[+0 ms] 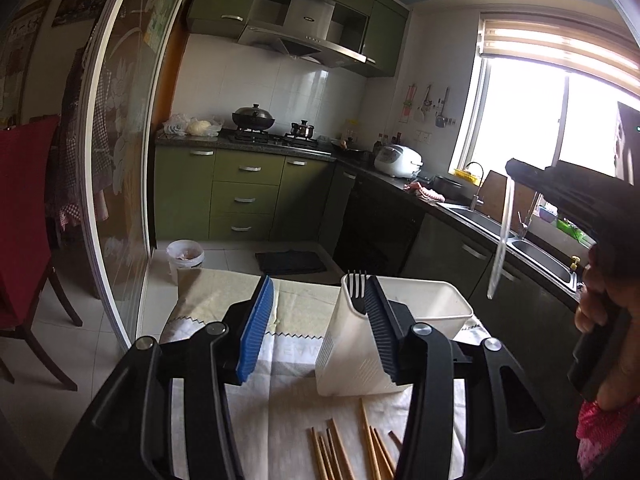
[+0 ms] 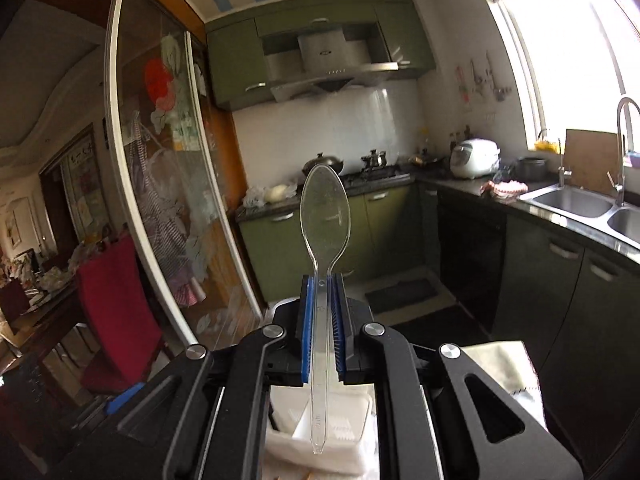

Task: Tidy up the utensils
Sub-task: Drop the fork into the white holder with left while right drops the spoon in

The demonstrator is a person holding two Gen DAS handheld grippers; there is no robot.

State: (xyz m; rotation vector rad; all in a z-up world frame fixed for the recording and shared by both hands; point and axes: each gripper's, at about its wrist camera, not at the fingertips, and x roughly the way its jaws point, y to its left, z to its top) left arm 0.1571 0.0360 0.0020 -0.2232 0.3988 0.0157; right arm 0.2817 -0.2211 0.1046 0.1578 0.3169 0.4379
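Cut off by the lower edge of the left wrist view: the near ends of the brown wooden chopsticks [image 1: 344, 456]. Partly hidden behind the right pad there: the clear plastic fork [image 1: 356, 289] standing in the white plastic divided holder [image 1: 436, 304] (only tines and neck visible). Mostly covered by the gripper body in the right wrist view: that holder. Too small to read: embossed marks on the clear plastic spoon [image 2: 325, 216].

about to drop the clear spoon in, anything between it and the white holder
Nothing visible does. The right hand-held gripper is shut on the clear spoon, held in open air above the white holder. The fork stands in the narrow compartment; the wider one looks open.
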